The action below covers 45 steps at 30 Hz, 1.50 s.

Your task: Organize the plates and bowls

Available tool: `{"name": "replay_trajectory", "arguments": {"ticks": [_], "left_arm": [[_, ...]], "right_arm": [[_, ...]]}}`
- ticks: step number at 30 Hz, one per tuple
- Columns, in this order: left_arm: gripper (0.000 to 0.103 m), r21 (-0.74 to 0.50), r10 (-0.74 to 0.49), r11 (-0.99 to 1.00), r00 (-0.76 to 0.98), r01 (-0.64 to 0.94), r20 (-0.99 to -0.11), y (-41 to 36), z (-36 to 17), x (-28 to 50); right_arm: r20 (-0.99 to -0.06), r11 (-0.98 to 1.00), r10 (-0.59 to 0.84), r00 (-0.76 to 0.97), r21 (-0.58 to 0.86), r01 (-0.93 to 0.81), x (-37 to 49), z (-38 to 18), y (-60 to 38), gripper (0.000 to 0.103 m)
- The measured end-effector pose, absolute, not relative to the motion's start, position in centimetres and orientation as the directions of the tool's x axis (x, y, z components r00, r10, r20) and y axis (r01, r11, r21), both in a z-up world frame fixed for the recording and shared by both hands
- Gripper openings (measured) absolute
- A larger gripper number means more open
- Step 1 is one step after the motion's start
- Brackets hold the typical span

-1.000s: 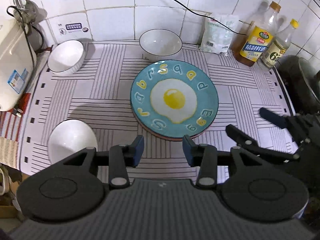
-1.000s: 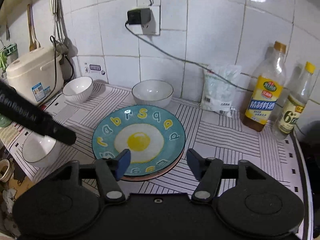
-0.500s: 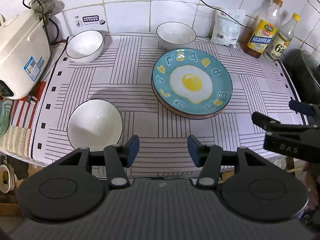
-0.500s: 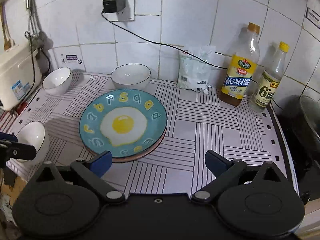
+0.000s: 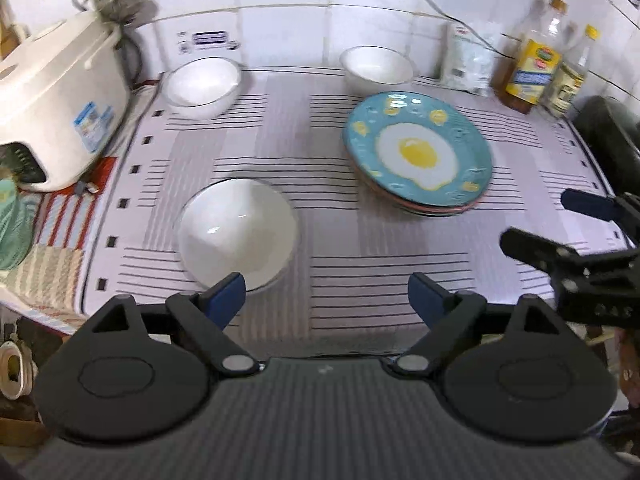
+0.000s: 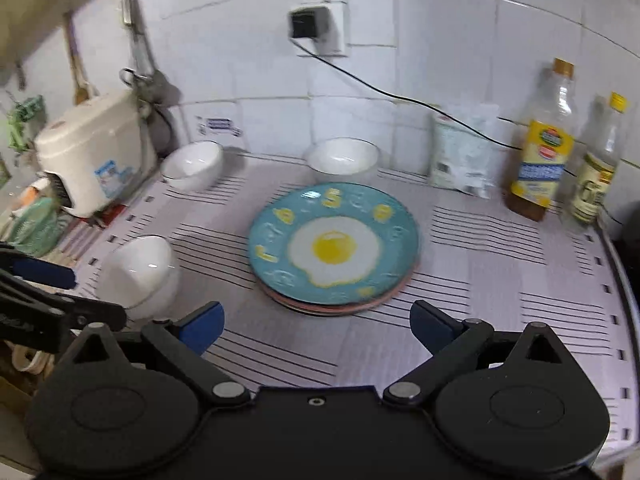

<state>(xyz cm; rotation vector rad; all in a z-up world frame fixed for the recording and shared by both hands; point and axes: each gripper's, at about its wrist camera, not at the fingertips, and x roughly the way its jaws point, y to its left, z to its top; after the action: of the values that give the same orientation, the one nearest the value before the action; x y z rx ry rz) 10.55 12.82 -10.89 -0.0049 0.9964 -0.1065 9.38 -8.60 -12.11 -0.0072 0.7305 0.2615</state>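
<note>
Evidently the plates are already gathered: the egg-print plate point(image 6: 334, 246) tops a small stack mid-worktop point(image 6: 500, 280), and how many plates lie under it is hard to tell. Three white bowls are scattered around that stack: the near bowl point(image 5: 238, 230) to its left at the front edge, the corner bowl point(image 5: 202, 86) far left by the rice cooker point(image 5: 60, 96), and the back bowl point(image 5: 378, 68) just behind it by the wall.

Both grippers are empty. The left gripper point(image 5: 326, 298) has just been opening, its fingers wide beside the near bowl, likely the next pick for nesting. The right gripper point(image 6: 316, 324) has also just spread wide, in front of the stack. Motion blur smears the bottle labels.
</note>
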Motion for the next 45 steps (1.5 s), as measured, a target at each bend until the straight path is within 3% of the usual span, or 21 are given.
{"name": "replay_trajectory", "arguments": {"ticks": [7,16,19,22,25,31,38,42,43,45], "left_arm": [[0.089,-0.112,-0.08,0.994,0.571,-0.02,-0.817,18.0,-11.2,10.7],[0.085,-0.152,-0.065,0.98,0.519,-0.127,-0.852,21.5,-14.1,12.5],[0.085,-0.161,-0.06,0.975,0.518,-0.152,-0.853,22.3,-14.8,13.0],[0.085,-0.168,-0.047,0.969,0.53,-0.182,-0.847,22.9,-15.4,13.7],[0.071,-0.157,-0.045,0.971,0.508,-0.18,-0.86,22.8,-16.4,14.8],[0.049,-0.192,-0.034,0.957,0.577,-0.216,-0.816,23.1,-18.1,15.6],[0.031,-0.216,-0.053,0.954,0.588,-0.209,-0.807,24.2,-19.7,16.8],[0.026,-0.273,-0.117,0.941,0.569,-0.198,-0.814,25.4,-21.6,17.0],[0.018,-0.278,-0.123,0.94,0.568,-0.196,-0.814,25.7,-21.9,17.0],[0.014,-0.328,-0.165,0.924,0.569,-0.195,-0.805,26.3,-22.0,16.8]], "right_arm": [[-0.559,0.914,0.374,0.74,0.084,-0.398,8.7,-14.6,-5.0,0.101],[-0.571,0.806,0.51,0.644,0.056,-0.59,10.6,-18.4,2.3,0.101],[-0.586,0.704,0.564,0.582,-0.027,-0.71,11.3,-19.6,5.1,0.101],[-0.578,0.712,0.56,0.594,-0.031,-0.701,12.3,-20.6,6.3,0.101],[-0.574,0.721,0.598,0.559,0.08,-0.689,13.4,-21.5,6.4,0.101],[-0.556,0.727,0.607,0.568,0.102,-0.679,14.0,-23.0,7.0,0.101],[-0.534,0.745,0.579,0.616,0.039,-0.666,14.5,-25.0,9.2,0.101],[-0.541,0.739,0.584,0.605,0.048,-0.672,14.9,-25.5,9.1,0.1],[-0.548,0.741,0.579,0.604,0.044,-0.67,15.1,-25.6,9.2,0.099],[-0.571,0.743,0.566,0.595,0.04,-0.668,15.6,-25.8,9.5,0.096]]}}
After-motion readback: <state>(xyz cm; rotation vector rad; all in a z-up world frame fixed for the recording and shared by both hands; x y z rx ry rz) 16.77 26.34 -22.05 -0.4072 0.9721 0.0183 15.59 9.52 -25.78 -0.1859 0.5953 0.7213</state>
